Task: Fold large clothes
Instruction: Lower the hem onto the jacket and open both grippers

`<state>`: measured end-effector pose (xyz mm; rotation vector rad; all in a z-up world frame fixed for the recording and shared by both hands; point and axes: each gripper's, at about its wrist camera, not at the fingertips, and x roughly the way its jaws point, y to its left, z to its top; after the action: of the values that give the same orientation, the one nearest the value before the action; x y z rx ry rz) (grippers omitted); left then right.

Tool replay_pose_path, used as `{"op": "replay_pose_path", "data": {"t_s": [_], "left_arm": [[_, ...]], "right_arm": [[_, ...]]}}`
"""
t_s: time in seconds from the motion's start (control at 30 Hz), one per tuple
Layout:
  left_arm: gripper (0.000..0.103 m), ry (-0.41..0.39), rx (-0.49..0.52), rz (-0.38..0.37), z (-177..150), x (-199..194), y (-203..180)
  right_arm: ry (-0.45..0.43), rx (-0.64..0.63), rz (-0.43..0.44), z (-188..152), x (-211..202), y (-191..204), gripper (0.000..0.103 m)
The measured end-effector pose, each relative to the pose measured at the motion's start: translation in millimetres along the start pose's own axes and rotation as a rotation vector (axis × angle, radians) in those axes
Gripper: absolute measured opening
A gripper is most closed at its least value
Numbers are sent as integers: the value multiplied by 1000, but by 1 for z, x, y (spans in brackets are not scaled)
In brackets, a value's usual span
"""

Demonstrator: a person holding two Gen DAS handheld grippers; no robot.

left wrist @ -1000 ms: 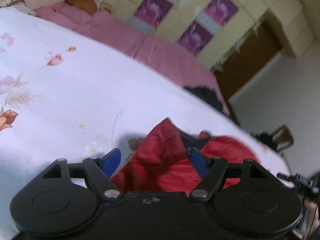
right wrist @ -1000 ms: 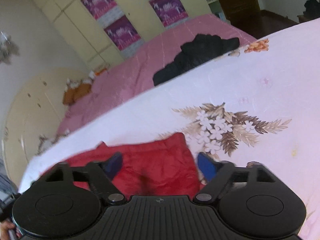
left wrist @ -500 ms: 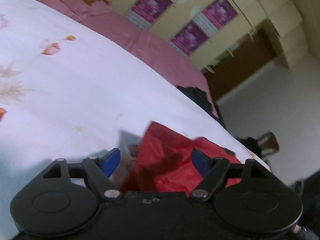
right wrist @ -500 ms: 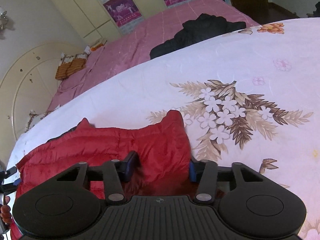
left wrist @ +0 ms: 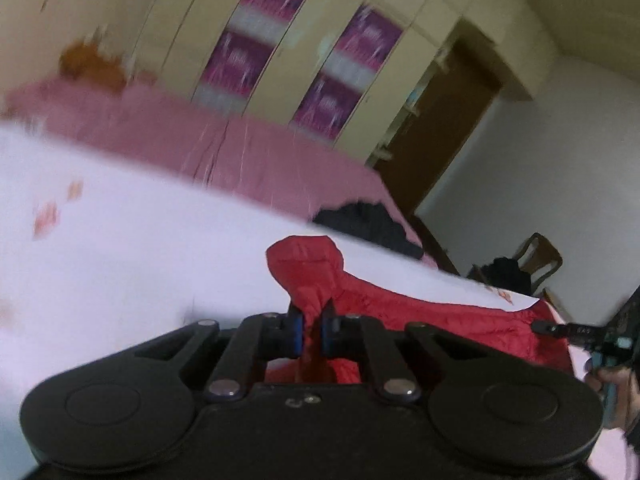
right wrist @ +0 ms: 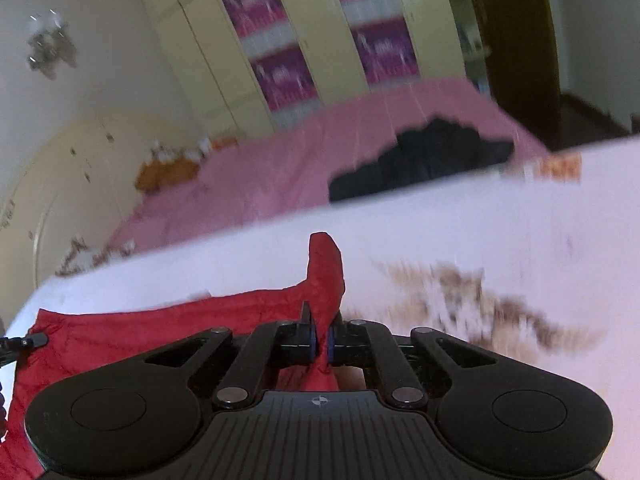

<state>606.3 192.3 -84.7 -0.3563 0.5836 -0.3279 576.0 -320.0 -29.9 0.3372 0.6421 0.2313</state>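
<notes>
red quilted jacket (left wrist: 400, 304) lies along the near edge of the bed's white floral sheet (left wrist: 120, 248), and you have it by two points. on your left, the left tool (left wrist: 311, 334) has its blue pads pressed together on a bunched ridge of the fabric, with a rounded lump of it standing up just beyond the tips. that bite looks narrow. if you pull sideways or lift fast, the slick puffy shell could slide out from between the pads, and that end would drop back in a heap.

between the two grips the jacket (right wrist: 160, 320) runs in a loose band. if the tools travel at different speeds or heights, the band will likely twist or sag, and the fold will land crooked.

on your right, the right tool (right wrist: 320, 346) is also squeezed shut on a thin peak of red cloth that sticks up past the tips. i cannot tell whether it holds one layer or several; a single outer layer would let the lining and filling lag behind as you carry it over.

both views are blurred, so you are moving quickly. the jacket sits close to the sheet's near edge, and a slipped grip could let its weight drag it off the bed. the dark garment (right wrist: 420, 156) on the pink bedspread (right wrist: 260, 184) is well apart and no hazard.
</notes>
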Motion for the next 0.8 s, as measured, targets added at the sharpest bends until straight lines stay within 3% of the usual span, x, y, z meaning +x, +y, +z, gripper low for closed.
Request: {"op": "replay_pose_path", "data": {"t_s": [0.1, 0.2, 0.27, 0.3, 0.37, 0.5, 0.57, 0.6, 0.63, 0.7, 0.8], "left_arm": [[8, 19, 77, 86, 3, 16, -15], [8, 169, 73, 165, -8, 48, -13], [8, 233, 52, 186, -19, 64, -7], [8, 231, 42, 183, -21, 64, -5], [8, 220, 17, 177, -20, 61, -2], [10, 219, 50, 185, -24, 50, -4], [21, 226, 51, 188, -24, 46, -6], [28, 222, 40, 205, -22, 42, -7], [45, 207, 33, 229, -19, 44, -6], [48, 135, 44, 267, -15, 25, -18], [48, 85, 116, 215, -19, -12, -53]], "right_arm": [[-25, -44, -47, 4, 9, 7, 4], [84, -57, -114, -3, 41, 7, 4], [211, -72, -156, -16, 68, 3, 4], [239, -92, -174, -24, 77, 3, 4], [210, -84, -174, -27, 77, 2, 4], [213, -82, -179, -26, 78, 0, 4], [220, -79, -187, -27, 74, 0, 5], [223, -79, -199, -26, 74, 2, 24], [206, -91, -238, -23, 68, 4, 54], [139, -105, -220, -16, 46, 7, 56], [99, -88, -131, -16, 15, 19, 47]]}}
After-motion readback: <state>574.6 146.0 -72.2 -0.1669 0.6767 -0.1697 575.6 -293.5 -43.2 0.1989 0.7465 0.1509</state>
